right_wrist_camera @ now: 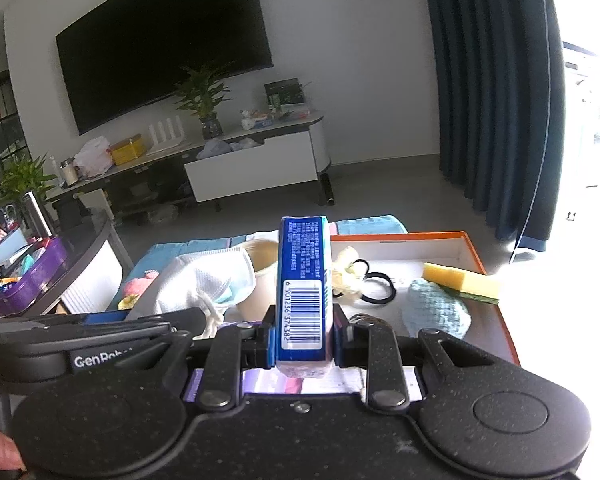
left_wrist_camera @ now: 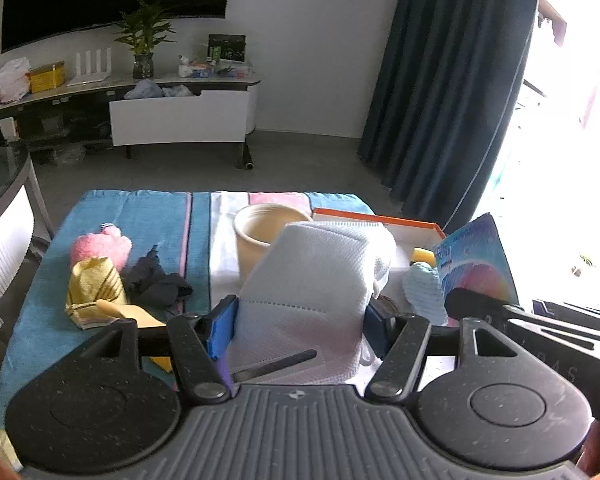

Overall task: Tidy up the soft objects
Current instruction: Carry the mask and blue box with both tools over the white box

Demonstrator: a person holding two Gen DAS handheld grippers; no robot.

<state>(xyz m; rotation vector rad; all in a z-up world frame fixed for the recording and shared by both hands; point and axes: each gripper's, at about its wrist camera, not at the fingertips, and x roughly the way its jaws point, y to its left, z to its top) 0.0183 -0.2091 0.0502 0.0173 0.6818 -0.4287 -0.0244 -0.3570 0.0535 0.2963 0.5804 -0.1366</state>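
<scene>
white mask (left_wrist_camera: pixel 312 276), blue packet (right_wrist_camera: pixel 304 280), orange-rimmed tray (right_wrist_camera: pixel 496 320).

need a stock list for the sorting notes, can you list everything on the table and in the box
white quilted face mask: 1, white, held above the table
blue tissue pack with a barcode: 1, blue, held upright, in front of the box
orange-rimmed shallow cardboard box: 1, white inside, table's right
yellow sponge: 1, yellow, in box
light blue knitted cloth: 1, pale blue, in box
black hair ties: 2, black, in box
cream round pot: 1, cream, mid table
pink plush toy: 1, pink, table's left
gold fabric pouch: 1, gold, below plush
dark grey cloth: 1, right of pouch
blue striped towel: 1, covers table
left hand-held gripper: shut on mask
right hand-held gripper: shut on pack
</scene>
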